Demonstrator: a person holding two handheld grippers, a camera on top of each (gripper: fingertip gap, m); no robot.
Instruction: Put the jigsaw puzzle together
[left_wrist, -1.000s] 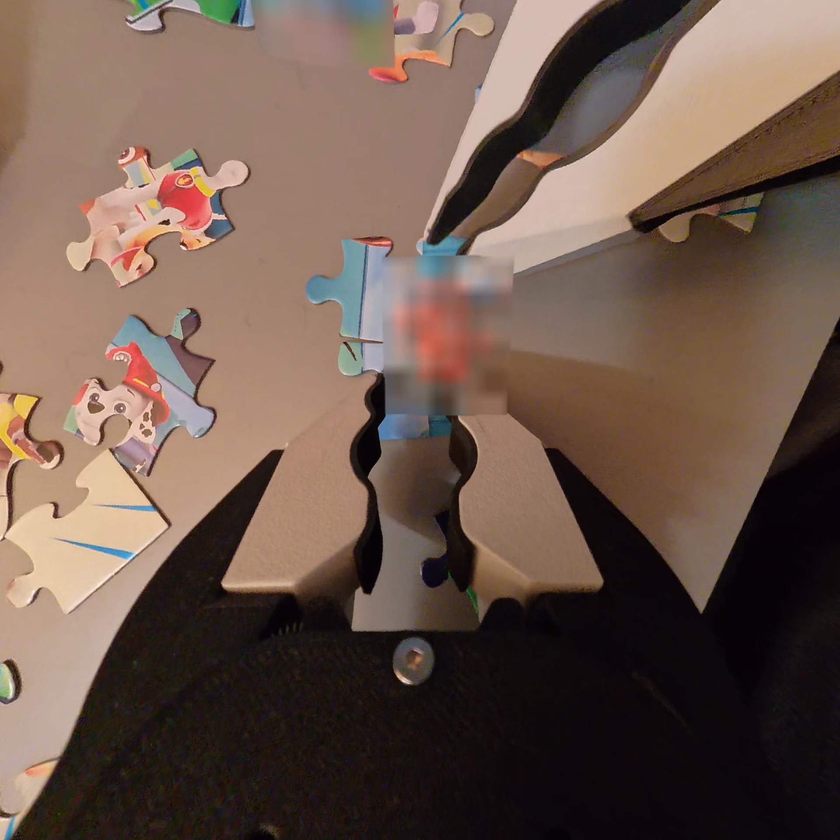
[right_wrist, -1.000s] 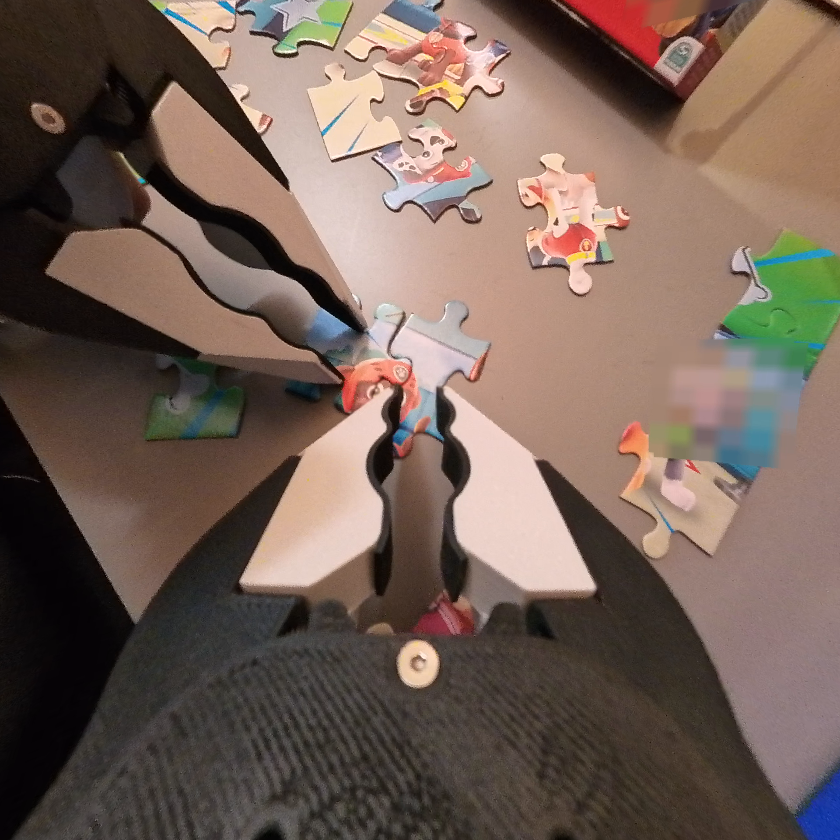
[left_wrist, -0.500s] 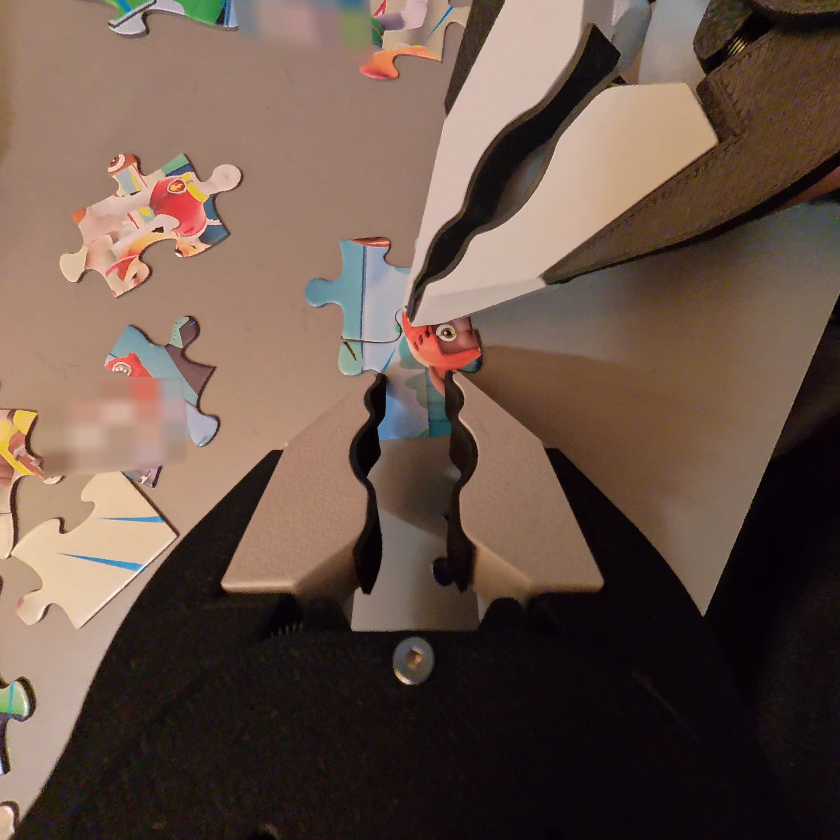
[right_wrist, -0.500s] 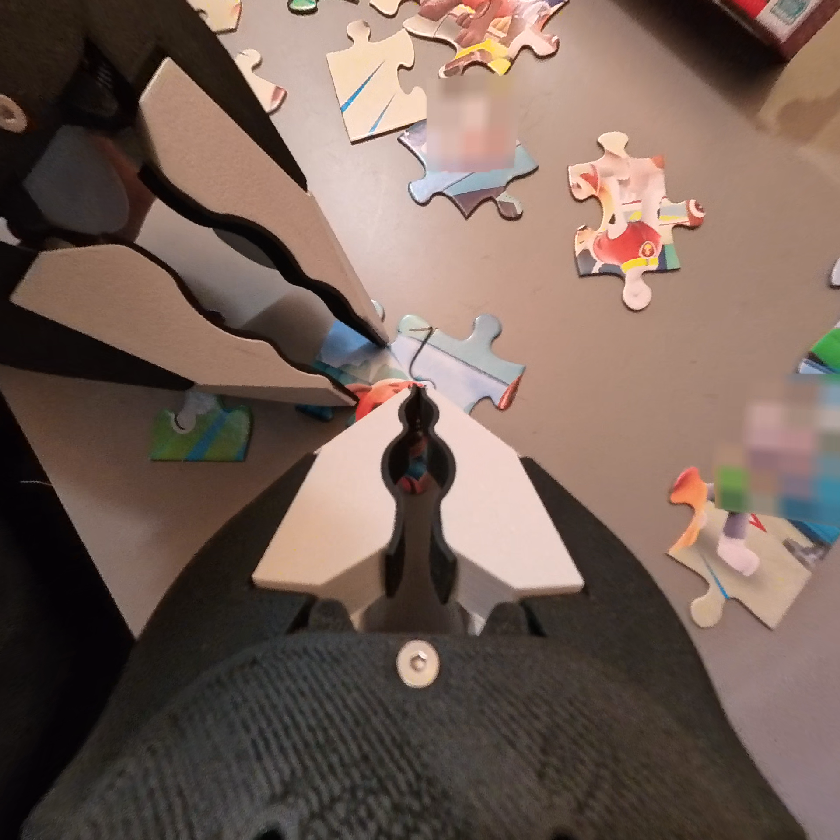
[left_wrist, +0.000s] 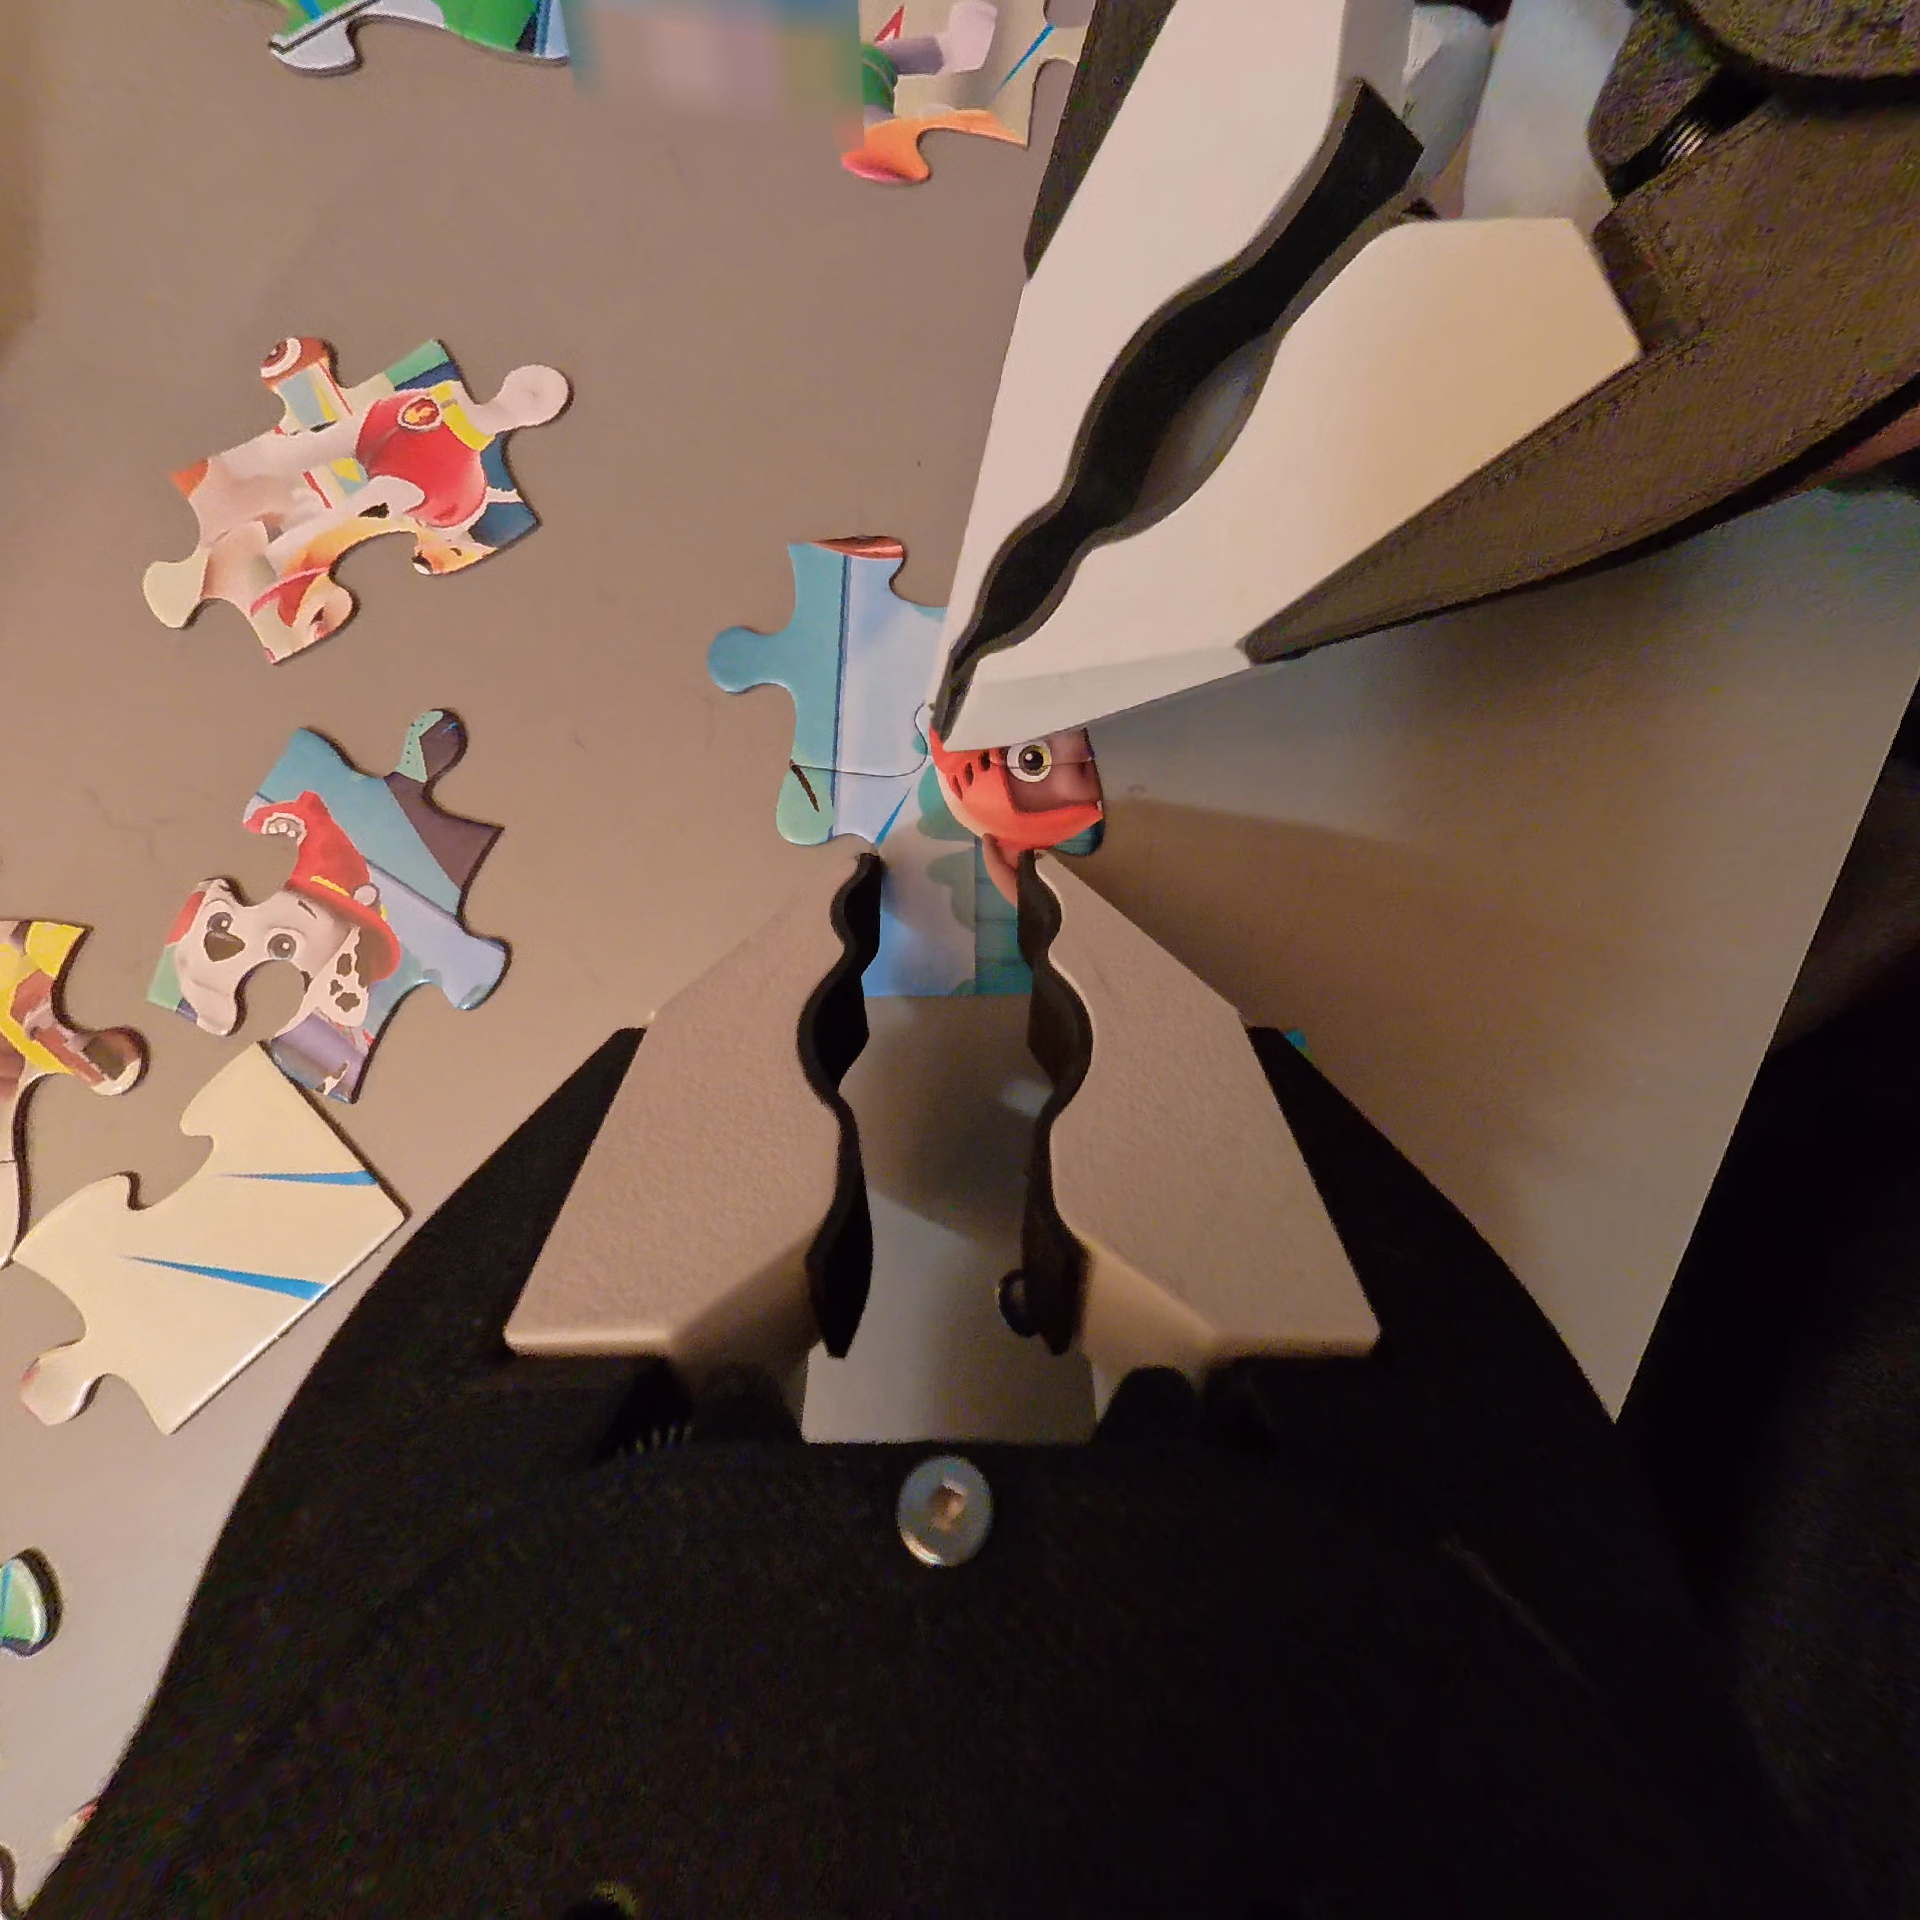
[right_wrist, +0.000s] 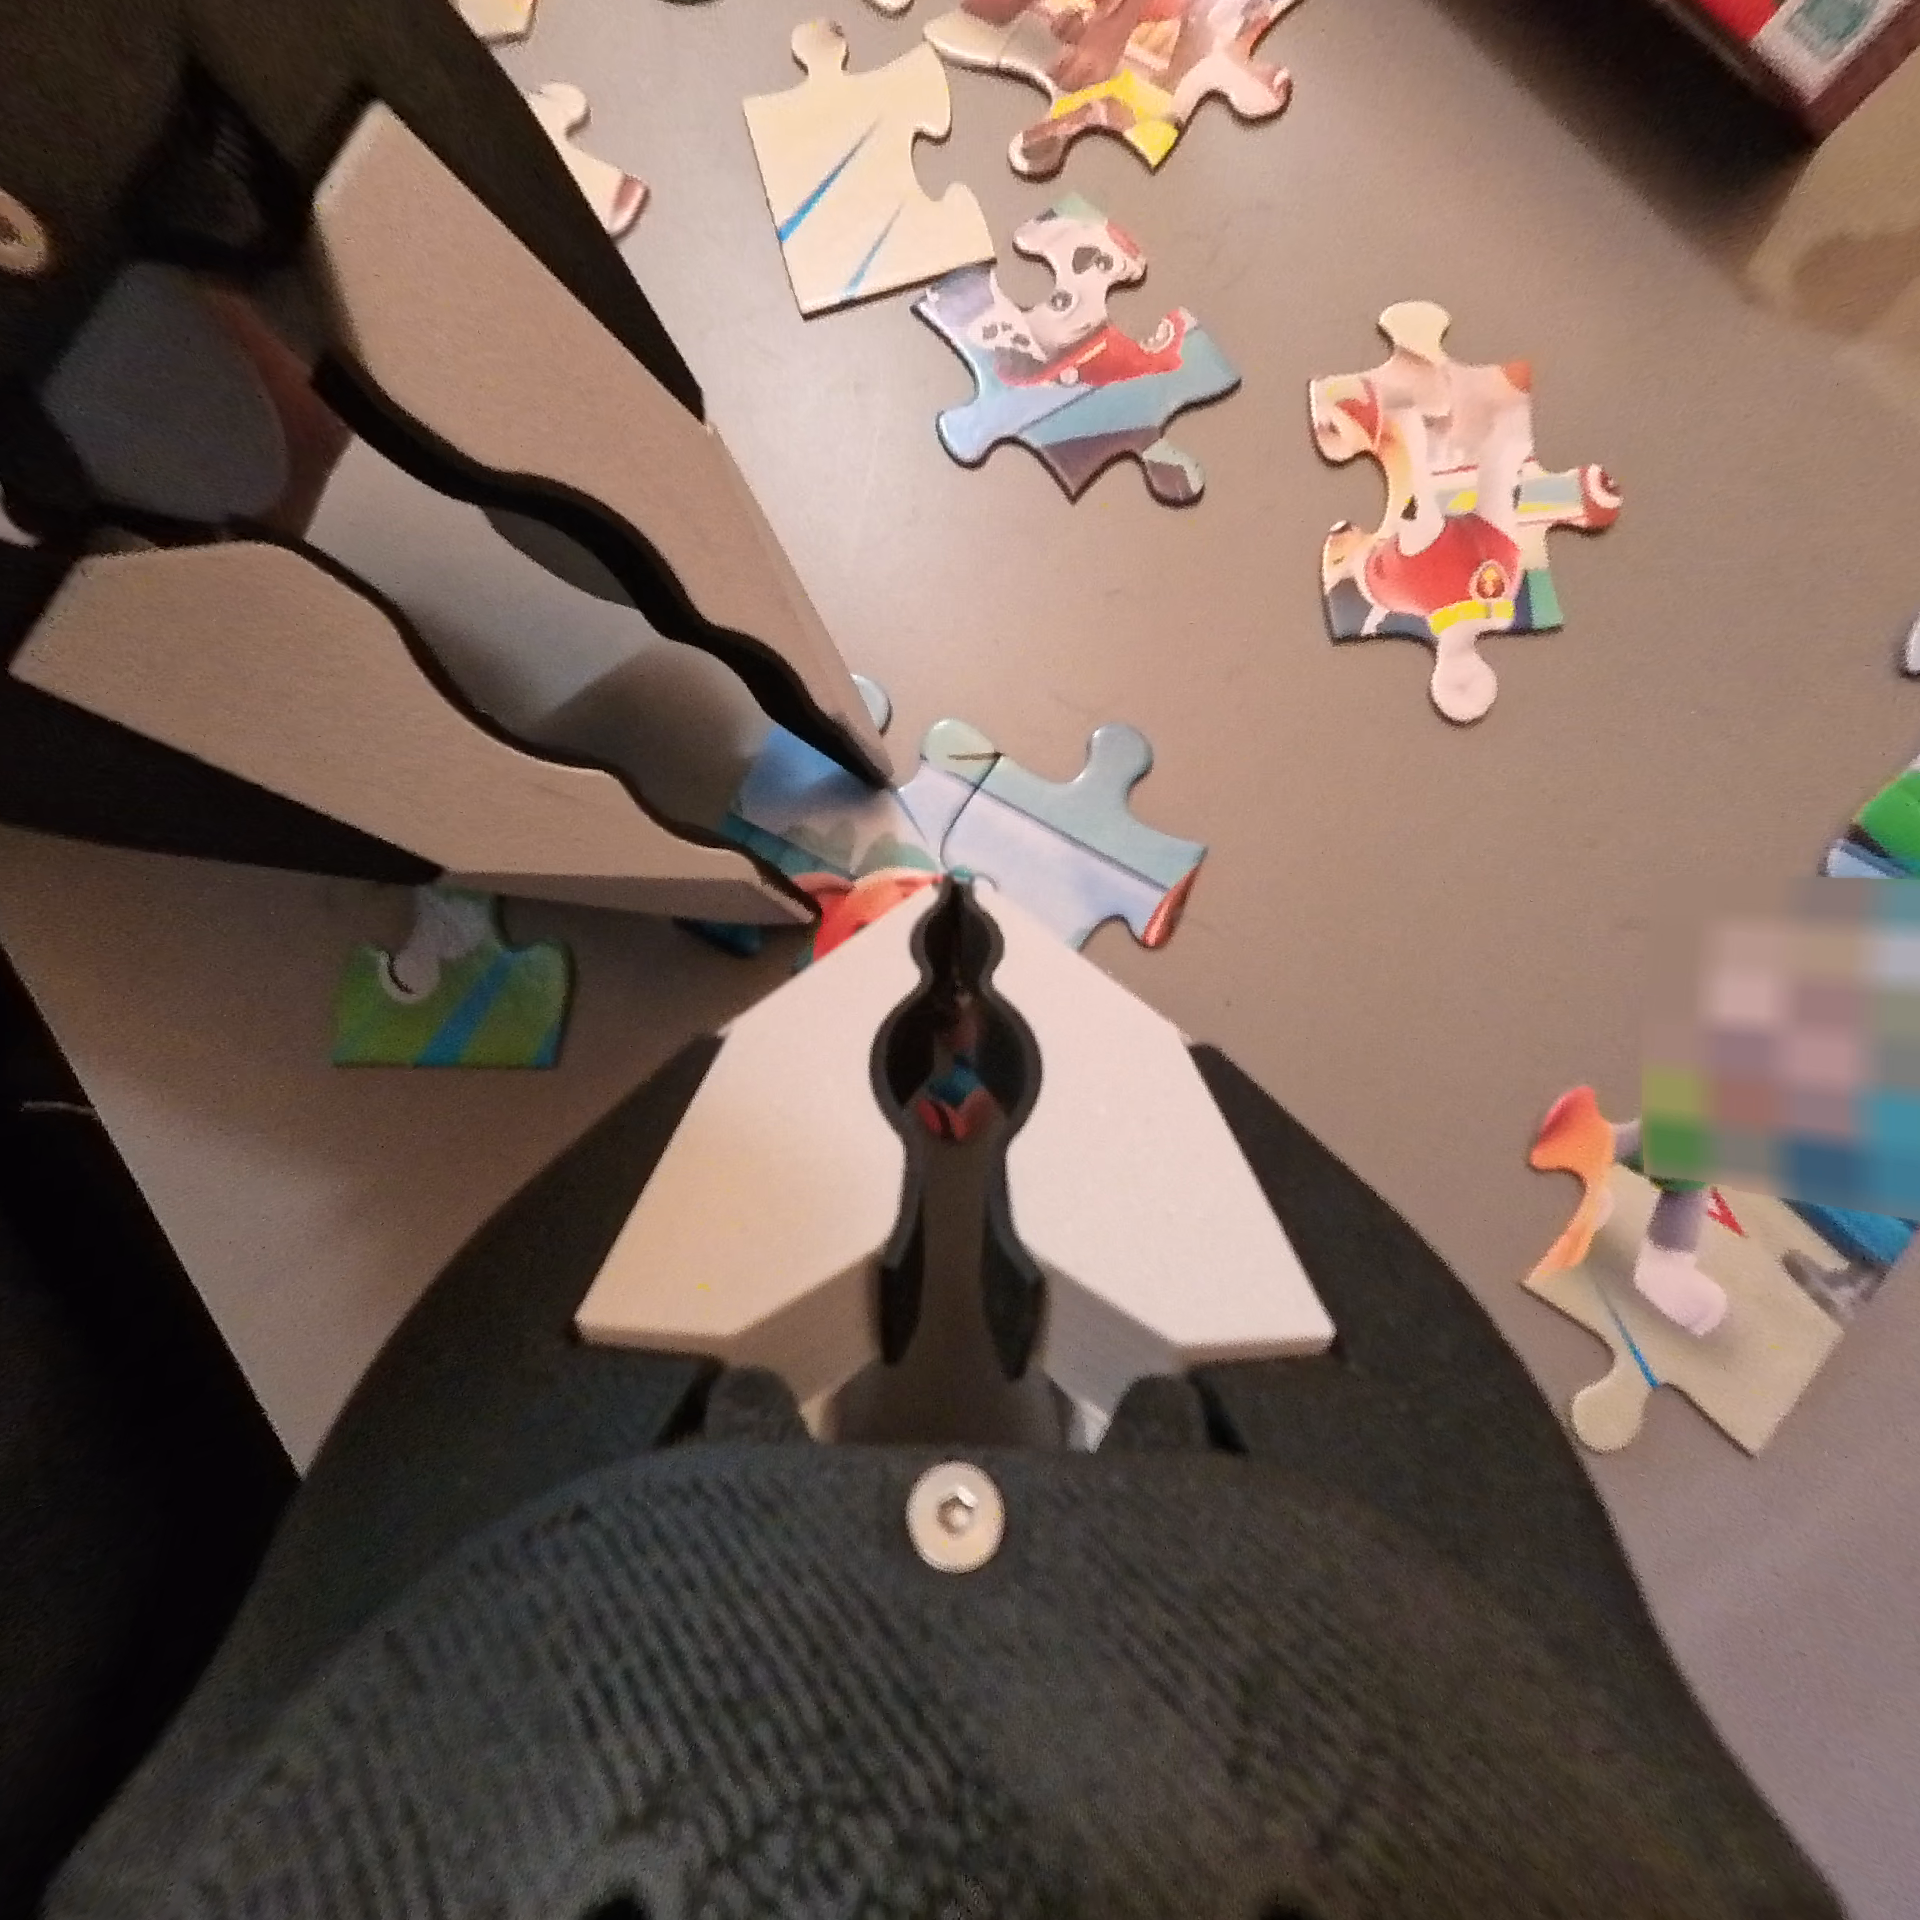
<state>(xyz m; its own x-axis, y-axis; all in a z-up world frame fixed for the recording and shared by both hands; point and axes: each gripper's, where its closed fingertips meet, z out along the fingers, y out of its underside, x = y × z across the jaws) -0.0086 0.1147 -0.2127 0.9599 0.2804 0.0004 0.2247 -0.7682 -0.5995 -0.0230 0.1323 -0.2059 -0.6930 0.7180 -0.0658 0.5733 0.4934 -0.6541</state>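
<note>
Closing was the one clear change: a second before, the right gripper (right_wrist: 951, 894) had shown a narrow slot between its fingers, and by this moment they had met and tipped steeply onto the puzzle. The left gripper (left_wrist: 951, 873) had not shifted and kept the same narrow gap.

Directly under both sets of tips lay a small joined cluster on the grey-brown table (left_wrist: 675, 364). It was made of a light-blue sky piece with a knob (left_wrist: 842, 686) and, locked to it, a piece showing a pup in an orange-red helmet (left_wrist: 1013, 790).

The right gripper's joined tips bore down where those two pieces met, gripping nothing. It looked to me like a fingertip press to seat the joint flat. The left gripper's fingers straddled the near blue part of the cluster (left_wrist: 935, 935), with the tips down at the cardboard but nothing clamped between the pads. I took it for a steadying stance that would stop the cluster sliding under the other tool's push.

Off to the left gripper's left lay loose pieces:
- a dalmatian in a red fire hat (left_wrist: 312, 935)
- a red-suited pup farther ahead (left_wrist: 353, 499)
- a cream piece with blue streaks nearer its body (left_wrist: 197, 1247)

Beneath the left gripper's fingers, as the right wrist camera saw it, sat a green-and-blue striped piece (right_wrist: 452, 997).
</note>
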